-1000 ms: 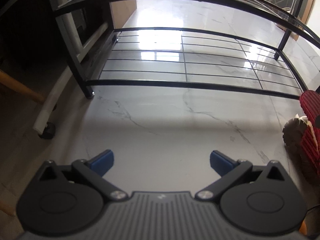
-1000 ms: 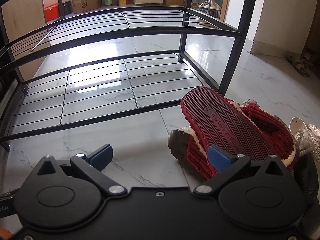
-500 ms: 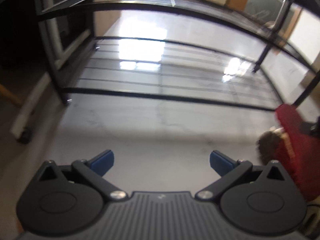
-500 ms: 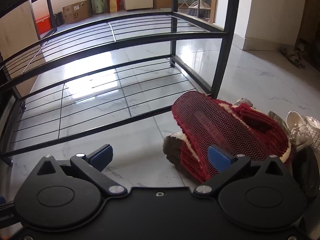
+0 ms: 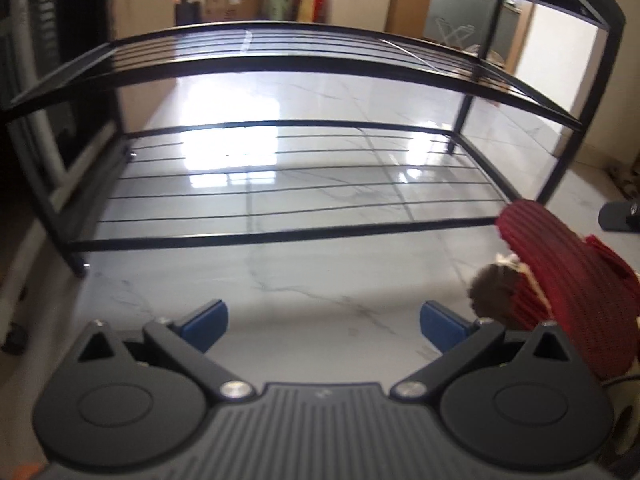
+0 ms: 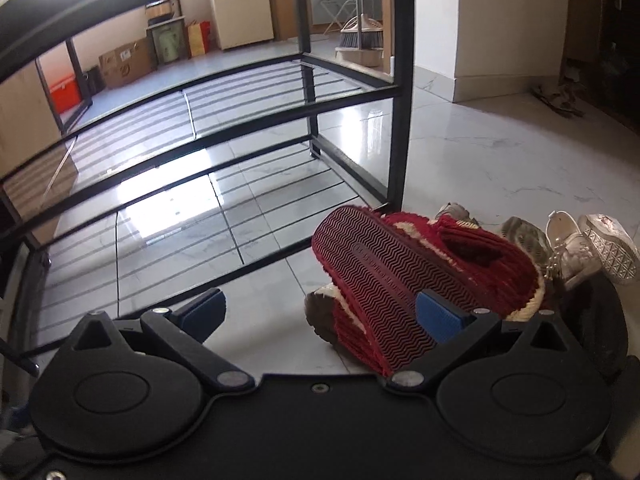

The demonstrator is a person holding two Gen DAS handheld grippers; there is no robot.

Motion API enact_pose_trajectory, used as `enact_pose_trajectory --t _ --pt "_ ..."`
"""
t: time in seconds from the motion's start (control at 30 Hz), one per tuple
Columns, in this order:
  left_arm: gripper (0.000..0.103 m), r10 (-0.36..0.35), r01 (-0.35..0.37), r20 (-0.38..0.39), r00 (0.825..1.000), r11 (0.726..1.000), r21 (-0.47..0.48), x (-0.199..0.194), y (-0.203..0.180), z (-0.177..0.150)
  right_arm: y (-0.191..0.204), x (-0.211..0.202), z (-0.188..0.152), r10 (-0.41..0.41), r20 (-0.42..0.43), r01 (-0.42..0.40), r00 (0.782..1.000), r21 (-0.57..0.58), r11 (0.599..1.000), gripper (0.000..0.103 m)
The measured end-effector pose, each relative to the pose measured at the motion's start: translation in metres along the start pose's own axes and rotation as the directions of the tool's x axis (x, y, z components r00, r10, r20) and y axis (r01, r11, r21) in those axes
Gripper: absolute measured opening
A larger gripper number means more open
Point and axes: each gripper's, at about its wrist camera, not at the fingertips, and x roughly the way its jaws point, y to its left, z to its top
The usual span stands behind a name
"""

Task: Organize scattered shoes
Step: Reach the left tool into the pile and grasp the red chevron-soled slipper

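Observation:
A red knitted slipper (image 6: pixel 384 276) lies sole-up on a pile of shoes on the marble floor, just in front of a black wire shoe rack (image 6: pixel 256 264). A second red slipper (image 6: pixel 476 244) lies under it, with a brown fuzzy shoe (image 6: pixel 320 308) at the pile's left edge. My right gripper (image 6: pixel 320 312) is open, its right pad over the red sole, nothing between the jaws. My left gripper (image 5: pixel 324 320) is open over bare floor; the red slipper (image 5: pixel 560 276) and the brown fuzzy shoe (image 5: pixel 496 288) lie to its right. The shoe rack (image 5: pixel 280 236) has bare shelves.
Pale glittery shoes (image 6: pixel 588 248) and a grey shoe (image 6: pixel 524 236) lie at the right of the pile. The rack's right front post (image 6: pixel 400 80) stands just behind the slippers. Cardboard boxes (image 6: pixel 124 60) and a broom and dustpan (image 6: pixel 360 40) sit far back.
Both views have tilted upward, showing more of the rack's upper shelf and the room behind. The left gripper has swung right, bringing the red slipper further into its view. Both grippers stayed open.

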Motion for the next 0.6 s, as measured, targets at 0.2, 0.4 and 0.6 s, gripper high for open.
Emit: enact_pose_trajectory --t 0.2,0.4,0.6 --pt "0.103 -0.047 0.046 0.019 0.999 0.998 0.047 -0.005 -0.025 0.004 -0.02 -0.021 0.009 0.009 0.03 -0.011 0.999 0.061 0.998 0.103" --pt "0.103 -0.051 0.047 0.031 0.998 0.992 0.113 -0.009 -0.063 0.012 -0.067 -0.049 0.027 -0.041 0.103 0.027 0.994 0.136 0.99 0.103" --pt "0.103 -0.115 0.111 0.022 0.993 0.985 0.133 -0.014 -0.102 0.028 -0.121 -0.069 0.034 -0.048 0.11 0.024 0.993 0.21 0.977 0.103"
